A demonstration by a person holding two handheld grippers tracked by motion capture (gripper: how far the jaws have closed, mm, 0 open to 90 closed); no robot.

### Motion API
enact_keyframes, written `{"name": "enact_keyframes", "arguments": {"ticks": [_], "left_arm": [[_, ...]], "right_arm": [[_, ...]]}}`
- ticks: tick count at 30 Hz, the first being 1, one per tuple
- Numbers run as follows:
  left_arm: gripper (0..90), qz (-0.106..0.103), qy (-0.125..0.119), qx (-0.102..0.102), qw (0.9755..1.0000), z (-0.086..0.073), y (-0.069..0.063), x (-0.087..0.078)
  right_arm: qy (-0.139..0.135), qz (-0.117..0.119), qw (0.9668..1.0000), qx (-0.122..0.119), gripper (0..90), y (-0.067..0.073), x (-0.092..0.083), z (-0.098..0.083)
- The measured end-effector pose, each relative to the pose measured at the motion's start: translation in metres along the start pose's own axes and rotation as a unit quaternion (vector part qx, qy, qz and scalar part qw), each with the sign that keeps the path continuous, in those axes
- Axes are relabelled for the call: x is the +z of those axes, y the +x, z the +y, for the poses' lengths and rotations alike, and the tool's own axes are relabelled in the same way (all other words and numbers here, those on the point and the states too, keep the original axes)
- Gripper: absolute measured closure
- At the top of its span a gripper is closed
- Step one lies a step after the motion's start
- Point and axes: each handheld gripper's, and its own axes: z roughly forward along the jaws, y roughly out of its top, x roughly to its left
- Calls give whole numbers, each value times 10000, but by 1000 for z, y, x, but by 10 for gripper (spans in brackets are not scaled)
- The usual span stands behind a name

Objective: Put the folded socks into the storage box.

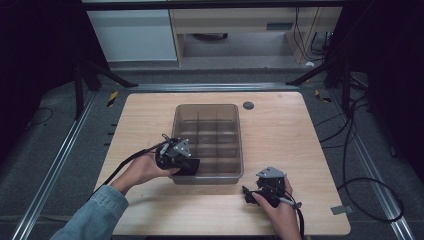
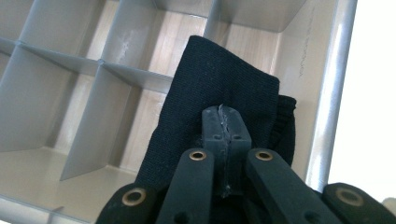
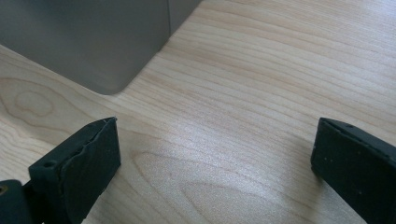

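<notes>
A translucent grey divided bin stands in the middle of the wooden table. My left gripper is at the bin's near left corner, shut on a black knitted cloth that hangs over a near compartment of the bin. The left jaws press together with the fabric pinched between them. My right gripper rests low over the table to the right of the bin's near right corner, its jaws wide apart with bare wood between them. The bin's corner is just beyond.
The bin's other compartments look bare. A small dark round disc lies on the table by the bin's far right corner. Cables trail off the table's right side. Metal rails run along both sides of the table.
</notes>
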Motion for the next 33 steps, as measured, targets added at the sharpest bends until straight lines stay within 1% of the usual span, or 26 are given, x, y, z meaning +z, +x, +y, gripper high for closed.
{"name": "enact_keyframes", "arguments": {"ticks": [2, 9, 11, 13, 15, 16, 18, 20, 21, 23, 26, 27, 29, 33], "left_arm": [[900, -39, -5, -25, 10000, -1, 1, 0], [900, -103, 306, 57, 9995, -2, -2, 8], [900, -130, 424, 62, 9990, -2, -2, 11], [900, -154, 514, 14, 9986, -2, -3, 13], [900, -216, 509, -18, 9985, -1, -1, 12], [900, -247, 505, -78, 9984, -1, -1, 11], [900, -241, 495, -43, 9985, 0, 0, 8], [900, -240, 456, -71, 9986, 0, -1, 4], [900, -232, 369, -107, 9990, 1, 0, 0], [900, -163, 244, -120, 9995, 4, 1, -9], [900, 21, 104, -92, 9999, 10, 4, -20], [900, 127, 116, -43, 9998, 14, 4, -23], [900, 240, 176, 0, 9996, 18, 5, -23], [900, 384, 330, 79, 9987, 20, 5, -13]], "right_arm": [[0, 0, 10000, 1, 17, 0, 0, 0], [-1, 0, 10000, -4, 16, 0, 0, 0], [-2, 0, 10000, -6, 17, 0, 0, 0], [1, -3, 10000, 1, 16, 0, 0, 0], [2, -2, 10000, 1, 16, 0, 0, 0], [7, -3, 10000, 1, 16, 0, 0, 0], [2, -1, 10000, 1, 16, 0, 0, 0], [5, -1, 10000, -5, 17, 0, 0, 0], [3, -2, 10000, 2, 17, 0, 0, 0], [7, -3, 10000, 1, 17, 0, 0, 0], [5, -1, 10000, -6, 16, 0, 0, 0], [7, -3, 10000, 1, 17, 0, 0, 0], [2, -2, 10000, 1, 17, 0, 0, 0], [0, -1, 10000, 2, 17, 0, 0, 0]]}}
